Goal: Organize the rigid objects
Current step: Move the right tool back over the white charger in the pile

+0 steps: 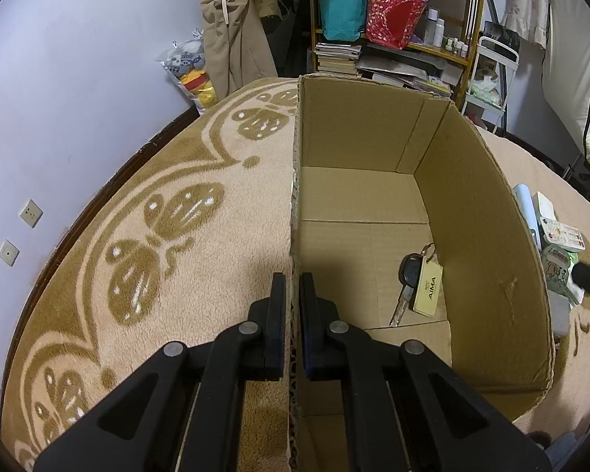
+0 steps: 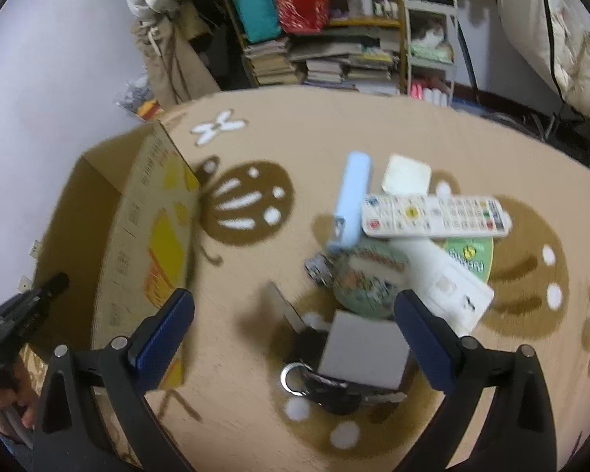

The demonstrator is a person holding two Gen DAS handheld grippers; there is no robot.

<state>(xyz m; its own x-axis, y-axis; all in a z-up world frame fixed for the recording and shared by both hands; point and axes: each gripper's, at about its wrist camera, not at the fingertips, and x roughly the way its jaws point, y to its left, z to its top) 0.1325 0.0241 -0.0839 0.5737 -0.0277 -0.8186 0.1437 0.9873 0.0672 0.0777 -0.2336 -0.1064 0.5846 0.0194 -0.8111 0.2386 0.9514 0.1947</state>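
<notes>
My left gripper [image 1: 292, 283] is shut on the left wall of an open cardboard box [image 1: 487, 232] standing on the carpet. Inside the box lies a black car key with a cream AIMA tag [image 1: 417, 283]. My right gripper [image 2: 293, 306] is open and empty above a pile of rigid objects on the carpet: a white remote [image 2: 436, 216], a light blue case [image 2: 352, 200], a white square box [image 2: 406, 176], a grey flat box [image 2: 364, 348], a black key with a ring [image 2: 322, 387], a white long box [image 2: 448, 287]. The cardboard box [image 2: 149, 236] stands left of the pile.
A beige patterned carpet [image 1: 216, 212] covers the floor. A shelf with books and bags [image 1: 377, 31] stands at the back by the wall. Hanging clothes [image 1: 232, 31] and a bag of plush toys [image 1: 192, 70] are at the back left. The left gripper shows at the left edge of the right wrist view [image 2: 15, 322].
</notes>
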